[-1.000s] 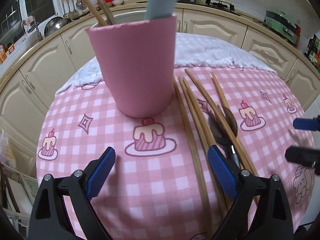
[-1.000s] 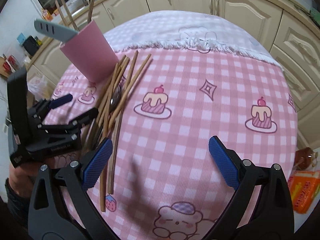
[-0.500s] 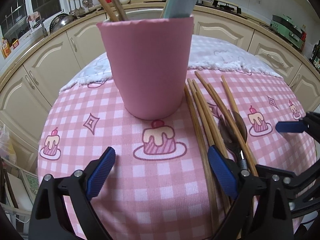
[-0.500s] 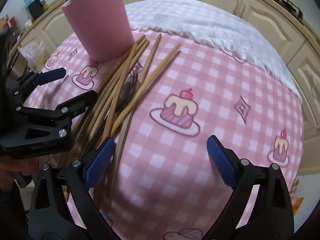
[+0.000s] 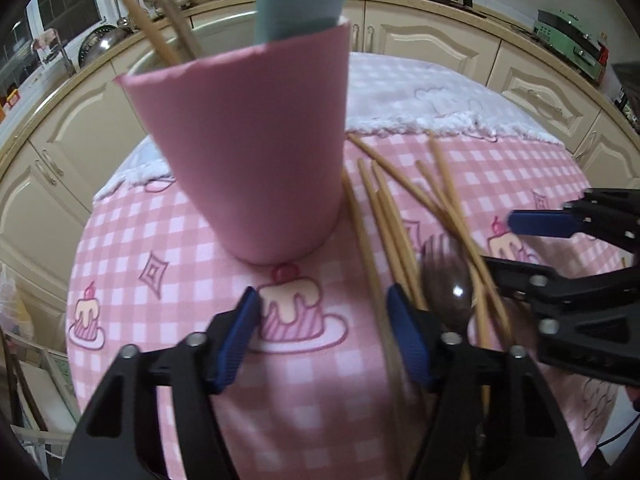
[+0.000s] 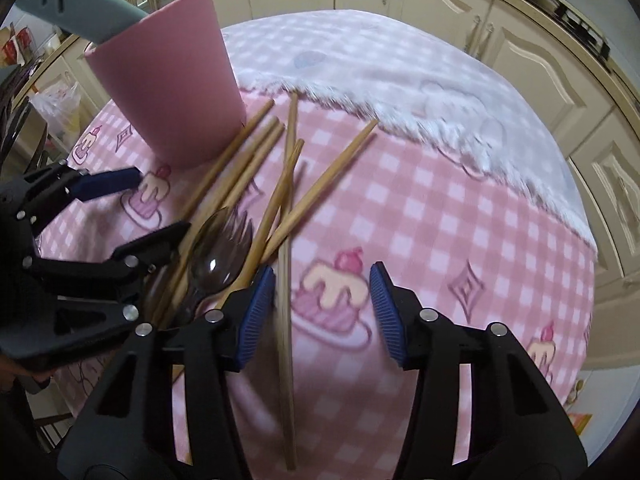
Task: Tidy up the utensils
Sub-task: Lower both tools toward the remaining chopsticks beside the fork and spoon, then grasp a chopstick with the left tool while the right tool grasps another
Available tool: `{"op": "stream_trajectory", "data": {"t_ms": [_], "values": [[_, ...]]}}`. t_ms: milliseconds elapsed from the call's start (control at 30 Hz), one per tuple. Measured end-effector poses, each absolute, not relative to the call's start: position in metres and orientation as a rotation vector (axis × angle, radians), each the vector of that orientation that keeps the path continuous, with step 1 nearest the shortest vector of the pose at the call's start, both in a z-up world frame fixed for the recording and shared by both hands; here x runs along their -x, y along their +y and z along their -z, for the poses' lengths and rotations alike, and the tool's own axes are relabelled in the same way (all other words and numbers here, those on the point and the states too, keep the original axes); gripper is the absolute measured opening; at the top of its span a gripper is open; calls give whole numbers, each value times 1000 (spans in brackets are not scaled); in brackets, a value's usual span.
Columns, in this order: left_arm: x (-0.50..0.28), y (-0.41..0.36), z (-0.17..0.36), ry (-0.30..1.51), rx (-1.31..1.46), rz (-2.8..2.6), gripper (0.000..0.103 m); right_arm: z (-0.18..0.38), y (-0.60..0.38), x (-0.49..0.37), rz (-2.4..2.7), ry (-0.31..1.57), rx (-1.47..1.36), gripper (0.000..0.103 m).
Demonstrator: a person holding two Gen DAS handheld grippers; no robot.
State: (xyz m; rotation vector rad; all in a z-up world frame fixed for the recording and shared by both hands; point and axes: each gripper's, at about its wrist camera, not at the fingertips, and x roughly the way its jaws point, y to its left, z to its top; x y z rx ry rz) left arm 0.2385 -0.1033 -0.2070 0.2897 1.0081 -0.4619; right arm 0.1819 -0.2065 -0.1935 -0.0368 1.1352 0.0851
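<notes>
We see a plain pink cup (image 5: 256, 148), tan chopsticks (image 6: 240, 184) and a pink-checked cloth (image 6: 460, 240) (cake motifs, white fringe).

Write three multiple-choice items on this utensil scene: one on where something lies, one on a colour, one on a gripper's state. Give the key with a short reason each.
1. Where do the loose chopsticks lie relative to the pink cup in the right wrist view?
A. Inside the cup
B. On the cloth, to the right of its base
C. Under the cup

2. What colour is the wide utensil handle standing in the cup?
A. Light blue-grey
B. Red
C. Yellow

3. How is the right gripper?
A. Shut on a chopstick
B. Shut on the spoon
C. Open, holding nothing

Key: 1 B, they fan out over the checked tablecloth from beside the cup's base. 2 A, the handle juts from the rim in pale blue-grey. 3 C, its blue pads stand apart with cloth between them.
</notes>
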Motion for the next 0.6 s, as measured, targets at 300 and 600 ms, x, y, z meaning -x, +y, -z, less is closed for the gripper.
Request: {"op": "stream_trajectory", "data": {"t_ms": [300,600], "values": [[-250,-122,206,1025,-254,475,27,193,-206,-196,-143,1108,26,22],[-245,-118,204,1018,-208,495,5,191,-238,-195,-140,1099,-62,6]]}}
